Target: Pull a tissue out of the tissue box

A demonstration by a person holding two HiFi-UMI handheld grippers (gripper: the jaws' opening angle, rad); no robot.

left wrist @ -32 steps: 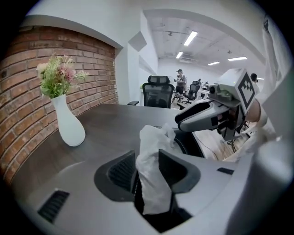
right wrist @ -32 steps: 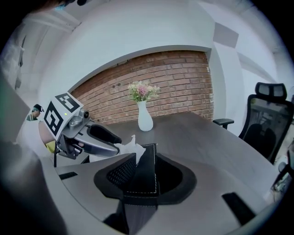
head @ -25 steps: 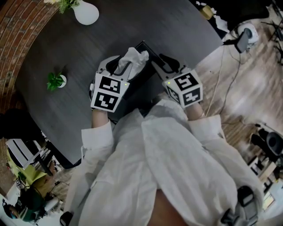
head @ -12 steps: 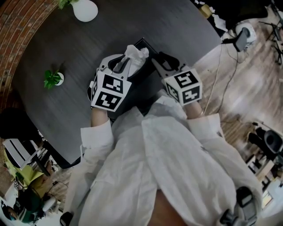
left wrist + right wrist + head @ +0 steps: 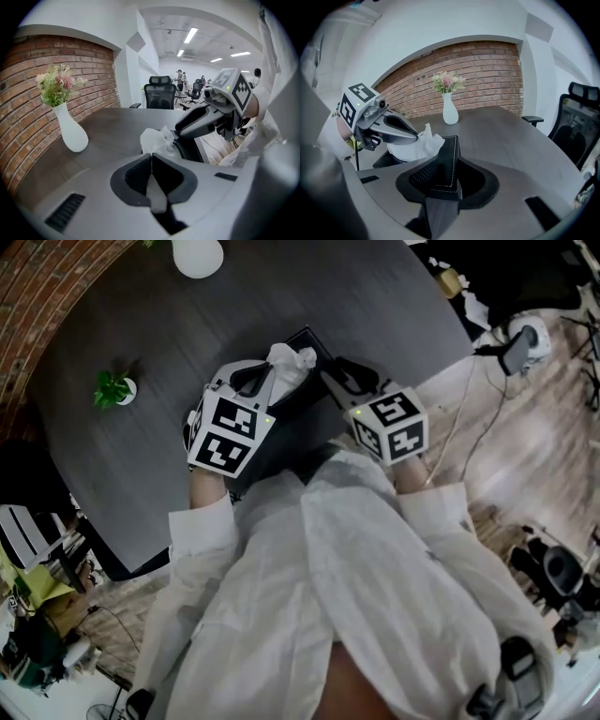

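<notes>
Dark table point(image 5: 141, 324), near edge: tissue point(image 5: 154, 140) sprouting from box point(image 5: 451, 147), pinched in just-closed left gripper point(image 5: 151, 158), box rim clamped in right gripper point(image 5: 449, 165); liable to tear if jerked, or drag box along.

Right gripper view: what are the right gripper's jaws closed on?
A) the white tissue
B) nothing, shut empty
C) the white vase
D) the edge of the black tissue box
D: the right gripper has its pads clamped on the stitched edge of the black tissue box, while the tissue stands outside the jaws.
</notes>
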